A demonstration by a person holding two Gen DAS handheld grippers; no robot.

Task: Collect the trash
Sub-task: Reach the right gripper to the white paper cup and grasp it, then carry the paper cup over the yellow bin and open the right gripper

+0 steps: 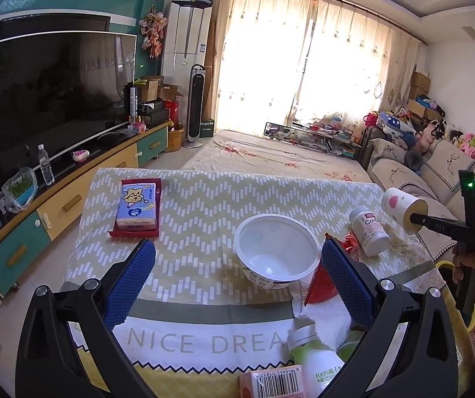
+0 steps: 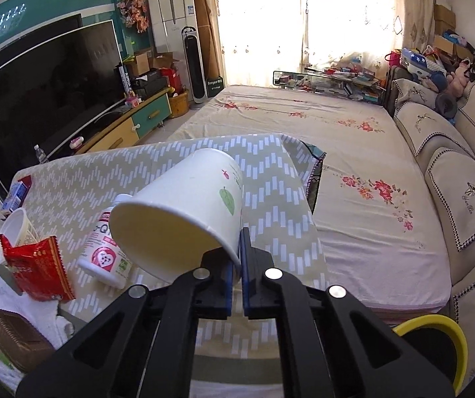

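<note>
Right tongs (image 2: 236, 258) pinch the paper cup's (image 2: 184, 205) rim above the table edge (image 2: 307, 199).

White paper cup (image 2: 184, 212) with leaf print, tipped sideways, lifted above the counter (image 2: 270, 205); empty white yogurt tub (image 1: 277, 248) upright, red wrapper (image 2: 36, 272) crumpled just beside the tub.

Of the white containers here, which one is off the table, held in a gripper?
The paper cup with the green leaf print, pinched at its rim by the right gripper. The yogurt tub and supplement bottle rest on the table.
</note>
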